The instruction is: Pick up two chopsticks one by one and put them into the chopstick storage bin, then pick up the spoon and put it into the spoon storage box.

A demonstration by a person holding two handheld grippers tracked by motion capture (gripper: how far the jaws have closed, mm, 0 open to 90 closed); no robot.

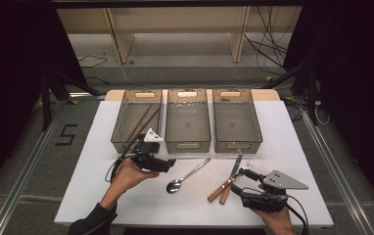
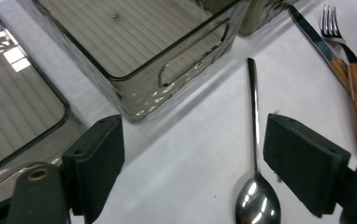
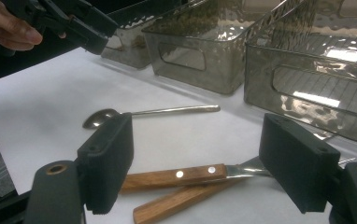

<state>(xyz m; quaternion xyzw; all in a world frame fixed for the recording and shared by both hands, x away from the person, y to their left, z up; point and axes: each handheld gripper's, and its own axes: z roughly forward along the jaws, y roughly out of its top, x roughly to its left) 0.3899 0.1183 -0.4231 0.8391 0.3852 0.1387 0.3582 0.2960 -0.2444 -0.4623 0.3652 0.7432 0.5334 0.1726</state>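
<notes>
Both your grippers stand open: the left gripper (image 2: 193, 163) hovers over the spoon (image 2: 256, 186), the right gripper (image 3: 195, 163) over the crossed knife (image 3: 176, 175) and fork (image 1: 244, 169). Only the high view shows chopsticks (image 1: 140, 123) in the left bin (image 1: 137, 121).

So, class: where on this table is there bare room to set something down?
Bare: the white tabletop left of the left bin, and right of the right bin. Crowded: the front middle, with the spoon, knife and fork.
</notes>
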